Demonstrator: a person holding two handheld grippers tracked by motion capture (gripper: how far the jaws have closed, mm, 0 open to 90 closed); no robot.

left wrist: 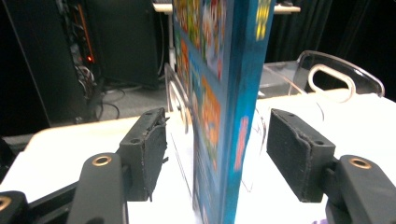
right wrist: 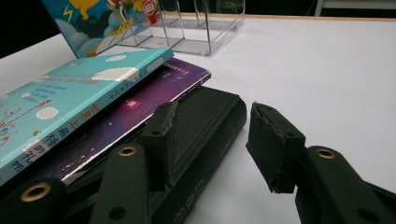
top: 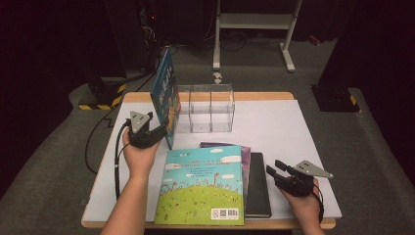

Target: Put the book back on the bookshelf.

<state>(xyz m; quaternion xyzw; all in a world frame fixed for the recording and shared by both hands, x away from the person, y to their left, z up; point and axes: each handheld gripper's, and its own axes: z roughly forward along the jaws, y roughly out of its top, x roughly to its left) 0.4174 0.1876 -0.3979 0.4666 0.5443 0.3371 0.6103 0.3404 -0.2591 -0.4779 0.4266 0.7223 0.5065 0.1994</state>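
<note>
A blue picture book (top: 165, 95) stands on edge against the left side of a clear acrylic organizer (top: 205, 110). My left gripper (top: 163, 130) straddles its near edge. In the left gripper view the blue book (left wrist: 233, 93) rises between the two pads (left wrist: 149, 149), with a gap on each side. A teal picture book (top: 203, 186) lies on a purple book (top: 244, 152) and a black book (top: 258, 186). My right gripper (top: 273, 169) is open at the black book's right edge. Its near corner (right wrist: 219, 116) sits just beyond the right gripper (right wrist: 213, 109).
The white table top (top: 274, 127) has free room on the right and behind the stack. The organizer's compartments (right wrist: 196, 28) hold nothing. A white metal stand (top: 254, 22) and cables (top: 98, 132) are on the carpet beyond and left of the table.
</note>
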